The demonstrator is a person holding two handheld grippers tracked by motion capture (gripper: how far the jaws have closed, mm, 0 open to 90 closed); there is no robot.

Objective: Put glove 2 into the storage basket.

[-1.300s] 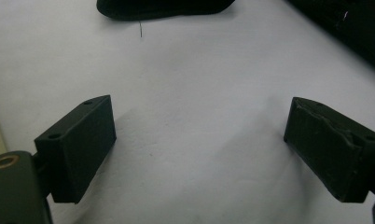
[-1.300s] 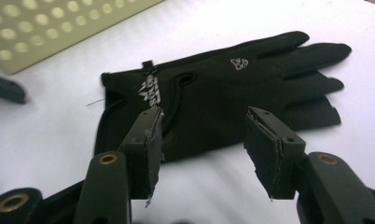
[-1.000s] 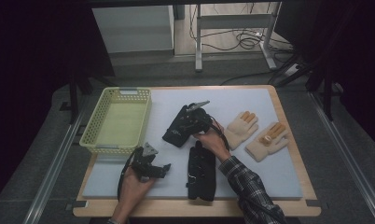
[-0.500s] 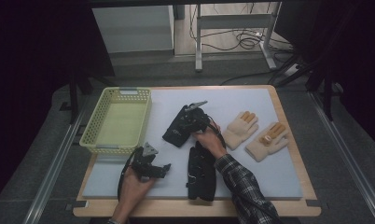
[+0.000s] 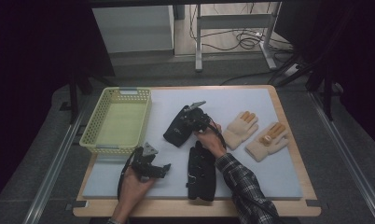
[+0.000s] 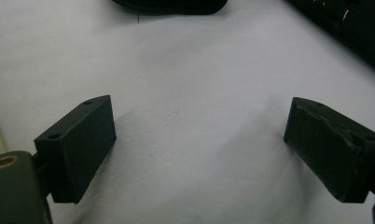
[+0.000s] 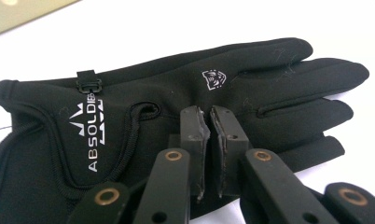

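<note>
**Right jaws pressed together on a black glove, left jaws spread over bare mat**

In the right gripper view we see the right gripper point(image 7: 209, 116) with its two flat black pads drawn together to a thin slit, resting on the back of a black glove point(image 7: 143, 93); whether any fabric is pinched between them we cannot tell. The glove is smooth stretch cloth with corded piping, a small clip and white lettering on the cuff.

The left gripper point(image 6: 199, 140) has its blocky jaws spread wide over the matte pale mat point(image 6: 185, 84), holding nothing.

In the high view that glove point(image 5: 182, 126) lies at centre frame, a second black glove point(image 5: 201, 173) below it. Two knitted cream gloves point(image 5: 241, 129) with orange fingertips lie to the right, and a yellow-green mesh basket point(image 5: 98, 122) sits at the left.
</note>
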